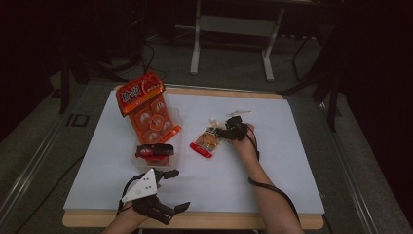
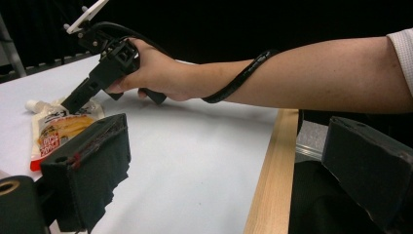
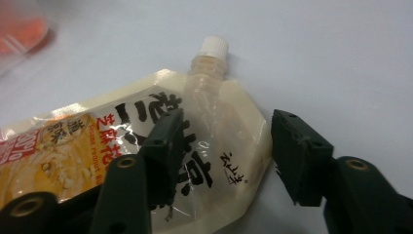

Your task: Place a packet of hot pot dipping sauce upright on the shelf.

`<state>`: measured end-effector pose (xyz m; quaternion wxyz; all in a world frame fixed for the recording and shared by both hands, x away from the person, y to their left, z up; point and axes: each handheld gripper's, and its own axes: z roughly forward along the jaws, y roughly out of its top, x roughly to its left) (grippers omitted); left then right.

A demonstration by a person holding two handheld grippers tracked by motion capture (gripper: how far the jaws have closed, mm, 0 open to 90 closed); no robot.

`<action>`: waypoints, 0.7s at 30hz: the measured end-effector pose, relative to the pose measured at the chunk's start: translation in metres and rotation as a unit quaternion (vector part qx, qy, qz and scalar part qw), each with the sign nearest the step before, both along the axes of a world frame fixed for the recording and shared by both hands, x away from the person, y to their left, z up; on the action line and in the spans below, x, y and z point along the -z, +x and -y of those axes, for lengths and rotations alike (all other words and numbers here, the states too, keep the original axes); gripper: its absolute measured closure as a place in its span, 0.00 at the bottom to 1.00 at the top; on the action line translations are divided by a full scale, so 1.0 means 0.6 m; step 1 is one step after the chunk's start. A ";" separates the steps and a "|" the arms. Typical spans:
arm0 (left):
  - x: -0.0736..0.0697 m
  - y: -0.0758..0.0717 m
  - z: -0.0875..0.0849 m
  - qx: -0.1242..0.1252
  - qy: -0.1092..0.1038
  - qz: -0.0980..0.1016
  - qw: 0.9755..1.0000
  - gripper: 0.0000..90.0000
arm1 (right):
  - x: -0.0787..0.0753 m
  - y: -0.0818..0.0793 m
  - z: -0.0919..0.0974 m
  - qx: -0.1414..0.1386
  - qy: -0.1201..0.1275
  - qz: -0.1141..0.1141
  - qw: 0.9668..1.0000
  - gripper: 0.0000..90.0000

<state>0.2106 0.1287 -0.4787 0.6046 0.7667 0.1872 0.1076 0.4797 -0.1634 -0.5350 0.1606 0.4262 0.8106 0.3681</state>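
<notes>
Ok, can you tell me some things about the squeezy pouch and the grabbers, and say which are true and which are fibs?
1. The spout pouch lies flat on the white table cover. True.
2. The pouch's white cap is off. False: it sits on the spout.
3. The right gripper is open, its jaws at the pouch's spout end. True.
4. The left gripper holds the orange snack pack. False: it is open near the table's front edge, holding nothing.
5. The orange snack pack is right of the pouch in the high view. False: it is left.

right gripper (image 3: 221,156) jaws standing apart | straddling spouted pouch's (image 3: 146,161) corner | pouch lying on white table (image 3: 316,58)
</notes>
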 end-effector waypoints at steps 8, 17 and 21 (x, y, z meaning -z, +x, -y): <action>0.002 -0.001 0.001 0.000 0.000 -0.002 1.000 0.05 | -0.004 -0.006 -0.014 -0.007 -0.007 -0.021 1.000 0.97; 0.004 0.002 0.003 0.001 0.000 -0.006 1.000 0.05 | -0.029 -0.019 -0.001 -0.014 0.011 -0.005 1.000 0.99; 0.003 0.001 0.003 0.002 -0.002 -0.005 1.000 0.05 | -0.047 -0.028 0.002 -0.019 0.023 0.006 1.000 0.99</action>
